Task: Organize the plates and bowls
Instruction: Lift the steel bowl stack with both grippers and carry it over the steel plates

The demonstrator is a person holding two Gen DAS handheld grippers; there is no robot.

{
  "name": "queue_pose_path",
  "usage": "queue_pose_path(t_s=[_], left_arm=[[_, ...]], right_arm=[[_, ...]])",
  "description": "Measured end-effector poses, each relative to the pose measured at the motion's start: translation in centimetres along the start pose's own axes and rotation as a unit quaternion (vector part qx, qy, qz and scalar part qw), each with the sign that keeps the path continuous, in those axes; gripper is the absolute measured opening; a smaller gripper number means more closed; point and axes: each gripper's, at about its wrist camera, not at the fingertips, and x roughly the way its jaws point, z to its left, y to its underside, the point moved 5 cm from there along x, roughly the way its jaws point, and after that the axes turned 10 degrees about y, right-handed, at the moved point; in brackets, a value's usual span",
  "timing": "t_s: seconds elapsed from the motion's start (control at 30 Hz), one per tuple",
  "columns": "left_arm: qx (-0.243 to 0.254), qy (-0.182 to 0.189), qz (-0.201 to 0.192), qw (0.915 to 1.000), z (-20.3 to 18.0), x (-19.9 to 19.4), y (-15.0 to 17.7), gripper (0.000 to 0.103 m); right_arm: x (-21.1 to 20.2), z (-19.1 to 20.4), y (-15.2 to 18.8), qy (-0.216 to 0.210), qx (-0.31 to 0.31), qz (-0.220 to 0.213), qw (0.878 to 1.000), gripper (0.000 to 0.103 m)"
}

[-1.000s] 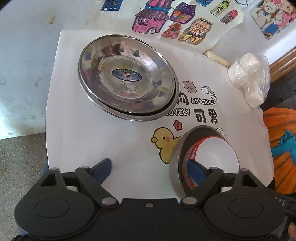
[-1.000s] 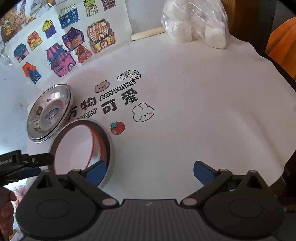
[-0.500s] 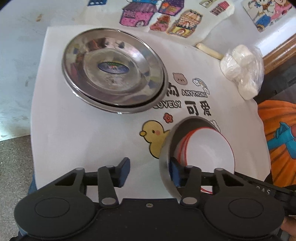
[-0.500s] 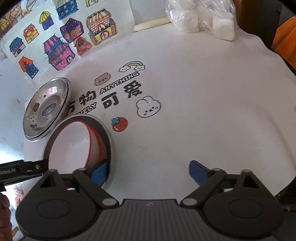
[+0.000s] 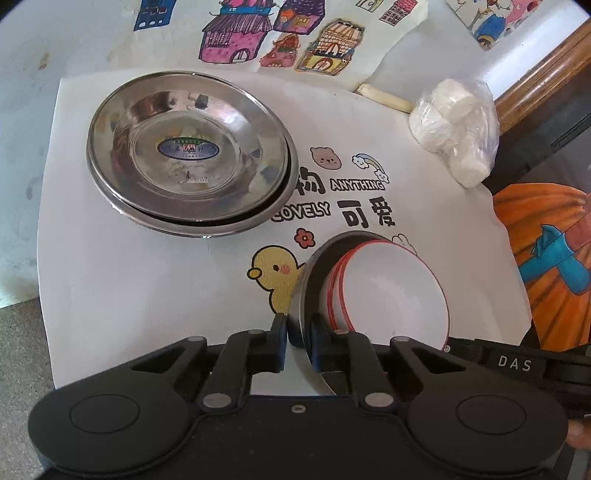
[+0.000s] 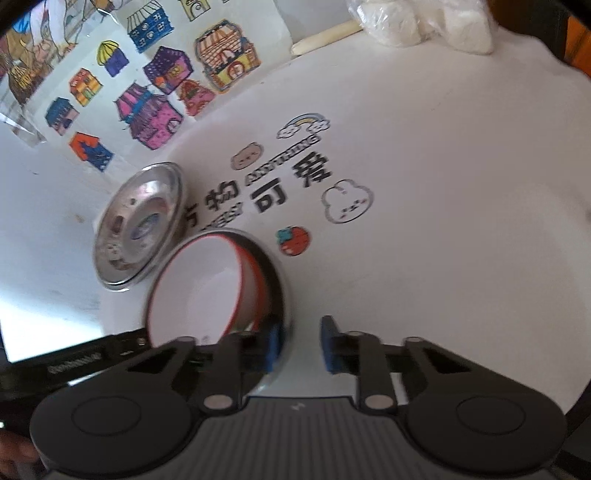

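Note:
Two stacked steel plates (image 5: pixel 188 155) lie on the white printed mat (image 5: pixel 110 295) at the left; they also show in the right wrist view (image 6: pixel 138 225). A steel bowl (image 5: pixel 314 277) holding nested white bowls with red rims (image 5: pixel 391 291) stands near me. My left gripper (image 5: pixel 295 341) is shut on the steel bowl's rim. In the right wrist view the bowl stack (image 6: pixel 210 291) is tilted, and my right gripper (image 6: pixel 298 341) straddles its right rim with a gap between the pads, partly closed.
A clear bag of white blocks (image 5: pixel 458 136) and a pale stick (image 5: pixel 384 98) lie at the far right of the mat. A sheet of coloured house drawings (image 5: pixel 280 33) lies behind. An orange printed surface (image 5: pixel 546 266) borders the right.
My left gripper has closed onto the steel bowl's rim. My right gripper has narrowed around the opposite rim, and the bowl stack has tilted.

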Motion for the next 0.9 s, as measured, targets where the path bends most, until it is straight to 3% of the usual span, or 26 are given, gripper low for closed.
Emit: queue_pose_path(t_s=[0.43, 0.9], left_arm=[[0.014, -0.001, 0.004, 0.9999, -0.1, -0.7, 0.7, 0.011], [0.029, 0.015, -0.025, 0.9991, -0.7, -3.1, -0.1, 0.010]], right_arm=[[-1.2, 0.9, 1.4, 0.007, 0.004, -0.010, 1.000, 0.012], [-3.6, 2.2, 1.4, 0.012, -0.004, -0.039, 0.999, 0.012]])
